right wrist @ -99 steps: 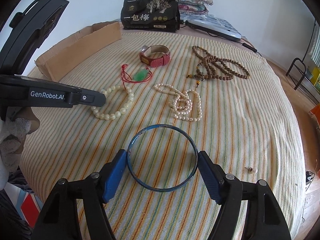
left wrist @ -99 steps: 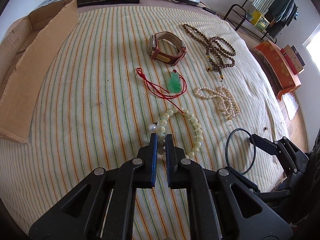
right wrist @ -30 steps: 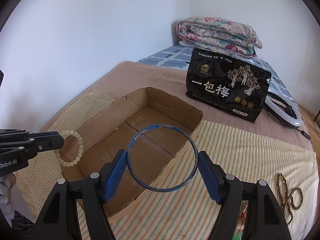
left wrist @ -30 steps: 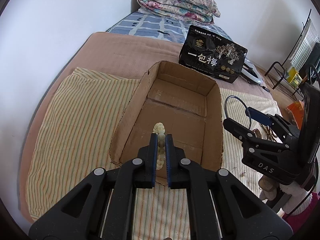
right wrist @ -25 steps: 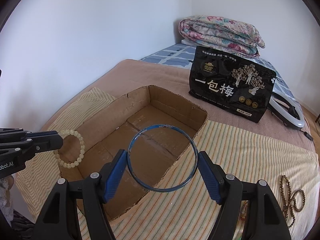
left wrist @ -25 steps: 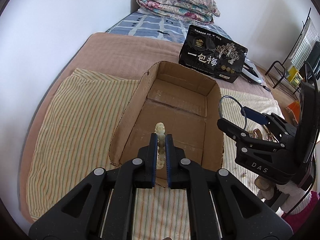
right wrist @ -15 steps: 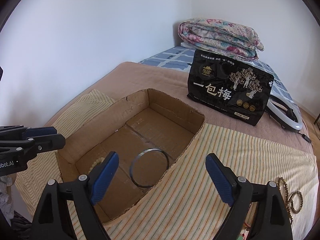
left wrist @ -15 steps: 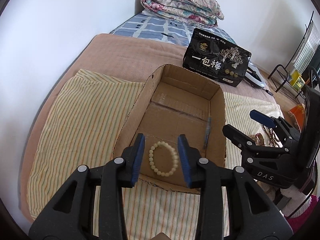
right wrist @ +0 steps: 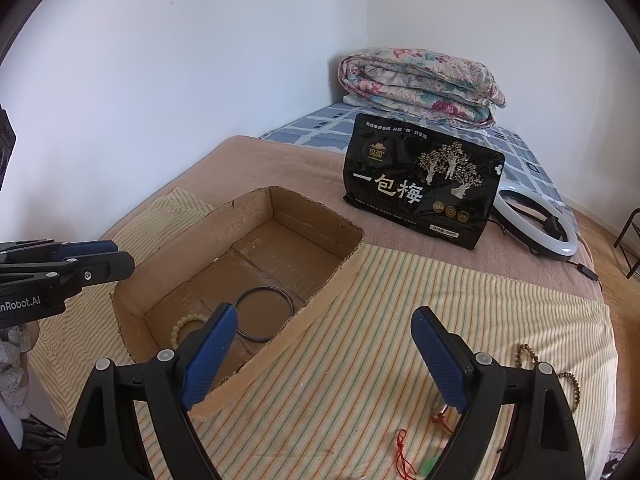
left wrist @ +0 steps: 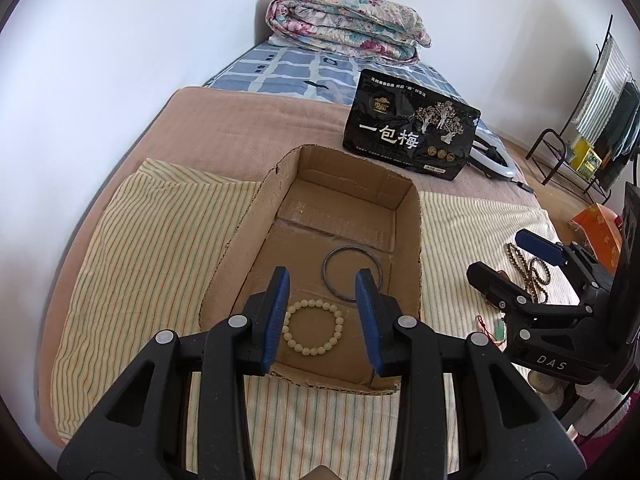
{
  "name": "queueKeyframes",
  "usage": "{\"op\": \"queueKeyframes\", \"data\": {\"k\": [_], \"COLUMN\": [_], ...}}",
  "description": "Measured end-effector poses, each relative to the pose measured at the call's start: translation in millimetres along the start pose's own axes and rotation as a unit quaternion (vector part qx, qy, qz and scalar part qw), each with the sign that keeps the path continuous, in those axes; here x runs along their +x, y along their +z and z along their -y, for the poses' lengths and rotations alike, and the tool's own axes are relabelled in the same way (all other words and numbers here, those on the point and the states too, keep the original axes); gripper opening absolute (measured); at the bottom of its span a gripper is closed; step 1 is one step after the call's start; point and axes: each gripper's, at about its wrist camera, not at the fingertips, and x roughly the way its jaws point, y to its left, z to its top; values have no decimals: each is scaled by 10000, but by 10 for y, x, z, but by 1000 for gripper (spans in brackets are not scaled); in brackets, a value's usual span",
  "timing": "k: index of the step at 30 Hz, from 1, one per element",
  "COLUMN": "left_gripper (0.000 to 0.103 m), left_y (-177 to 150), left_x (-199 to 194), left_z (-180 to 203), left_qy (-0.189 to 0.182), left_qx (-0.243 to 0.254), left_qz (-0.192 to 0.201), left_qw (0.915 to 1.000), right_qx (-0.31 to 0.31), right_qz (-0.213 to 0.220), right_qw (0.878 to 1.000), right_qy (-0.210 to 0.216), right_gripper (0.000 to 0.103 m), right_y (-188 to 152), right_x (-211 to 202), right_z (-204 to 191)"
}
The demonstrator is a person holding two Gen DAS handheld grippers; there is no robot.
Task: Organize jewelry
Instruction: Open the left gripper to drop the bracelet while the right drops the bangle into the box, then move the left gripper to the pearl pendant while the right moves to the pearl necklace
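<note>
The right hand-held gripper (right wrist: 324, 354), gaping and empty, sits nearer the green pendant (right wrist: 427, 467) just below it than the left.

A: What's hard to make out at the lower right of the right wrist view?

B: The green pendant (right wrist: 430, 467) on its red cord, half behind a gripper arm; the brown bead strand (right wrist: 568, 384) is partly hidden too.

A: And the pale bead bracelet (right wrist: 185, 326)?

B: Partly covered.

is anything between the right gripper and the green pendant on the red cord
Nothing visible does. The right gripper is open and empty, and the green pendant lies on the striped cloth just below its fingers, outside the cardboard box.
</note>
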Motion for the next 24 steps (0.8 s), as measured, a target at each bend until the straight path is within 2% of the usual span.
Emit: {"op": "queueKeyframes", "data": {"k": [5, 13, 19, 24], "left_gripper": [34, 34, 34, 34], "left_y": [0, -27, -108, -210], "left_x": [-18, -6, 72, 138], "left_z": [152, 570, 913, 1178], "left_qy": [-194, -386, -649, -816], "left_qx": [71, 438, 746, 1007], "left_qz": [129, 123, -49, -190], "left_qw": [9997, 9982, 9951, 9914], "right_qx": [88, 344, 642, 793], "right_qz": [58, 167, 141, -41], "right_qw": [9998, 9978, 9943, 9918], "right_qy": [-162, -547, -839, -1001], "right_gripper": [90, 91, 92, 92], "right_y": [-73, -280, -532, -777], "right_x": [-194, -640, -924, -1002], "right_z": [181, 624, 1008, 1283]}}
